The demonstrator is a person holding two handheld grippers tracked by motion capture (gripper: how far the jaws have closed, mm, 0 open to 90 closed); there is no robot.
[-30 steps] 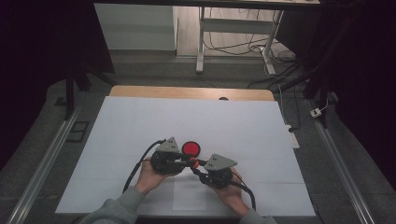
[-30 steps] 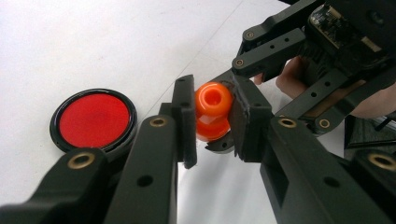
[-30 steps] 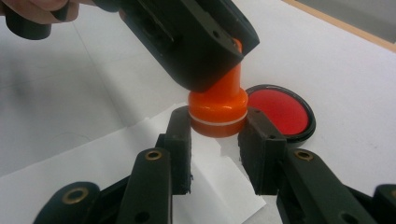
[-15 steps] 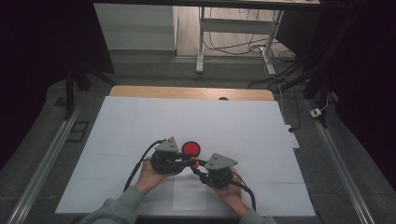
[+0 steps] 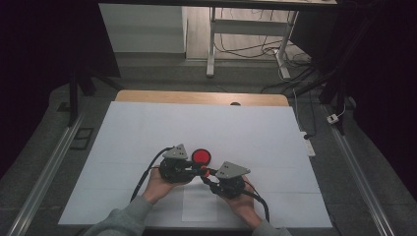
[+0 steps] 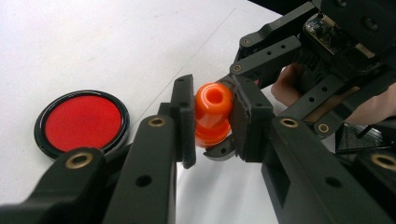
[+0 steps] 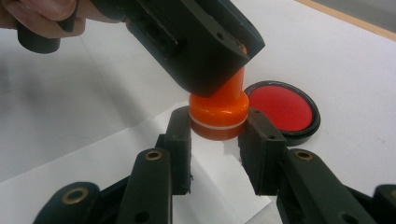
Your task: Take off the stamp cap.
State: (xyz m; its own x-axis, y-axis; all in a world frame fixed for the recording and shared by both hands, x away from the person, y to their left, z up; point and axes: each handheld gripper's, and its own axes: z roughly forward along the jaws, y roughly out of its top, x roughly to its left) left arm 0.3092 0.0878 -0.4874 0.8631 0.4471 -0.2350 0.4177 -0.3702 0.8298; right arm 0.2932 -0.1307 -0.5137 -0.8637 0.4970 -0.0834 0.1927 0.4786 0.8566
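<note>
An orange stamp [image 5: 205, 171] with a knob handle hangs just above the white table cover [image 5: 147, 128], held from both sides. My left gripper [image 6: 213, 122] is shut on the stamp's knob [image 6: 212, 109]. My right gripper [image 7: 218, 136] is shut on the stamp's wider base [image 7: 218, 112]. In the high view the left gripper [image 5: 198, 170] and the right gripper [image 5: 208, 176] meet at the stamp near the table's front middle. A round red ink pad [image 5: 201, 156] in a black rim lies just behind the stamp, lid off.
A small white sheet of paper [image 5: 199, 206] lies on the cover under and in front of the grippers. The wooden table edge [image 5: 201, 97] runs along the back. Cables trail from both grippers toward the front edge.
</note>
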